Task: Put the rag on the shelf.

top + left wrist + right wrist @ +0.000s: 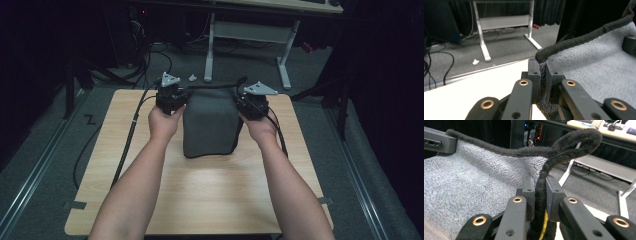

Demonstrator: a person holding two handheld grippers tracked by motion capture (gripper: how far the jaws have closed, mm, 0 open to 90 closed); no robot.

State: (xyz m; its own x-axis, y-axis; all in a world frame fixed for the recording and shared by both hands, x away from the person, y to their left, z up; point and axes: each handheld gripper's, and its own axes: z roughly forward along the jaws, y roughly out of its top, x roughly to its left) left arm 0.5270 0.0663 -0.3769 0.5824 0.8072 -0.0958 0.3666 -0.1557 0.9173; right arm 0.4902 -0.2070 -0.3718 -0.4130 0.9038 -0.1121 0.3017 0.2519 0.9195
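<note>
I have both claws clamped on a grey towel (210, 125) that lies folded over the far half of the wooden bench (200, 200), its near edge falling roughly at the middle of the top. My left claw (171, 97) grips the towel's far left corner; in the left gripper view the two black jaws are nearly together with the dark hemmed edge (574, 41) and a pinch of the grey pile squeezed between them. My right claw (251, 104) grips the far right corner; in the right gripper view its jaws are pressed on a thick fold of the dark hem, which rises above them and curls into a loop (574, 141). Between the two claws the far hem runs as a slightly sagging line, lifted a little above the bench, while the rest of the towel hangs down and rests on the wood. Beyond the bench, a white-legged desk (250, 35) stands on the grey floor, with a small white scrap (192, 77) near its foot.
</note>
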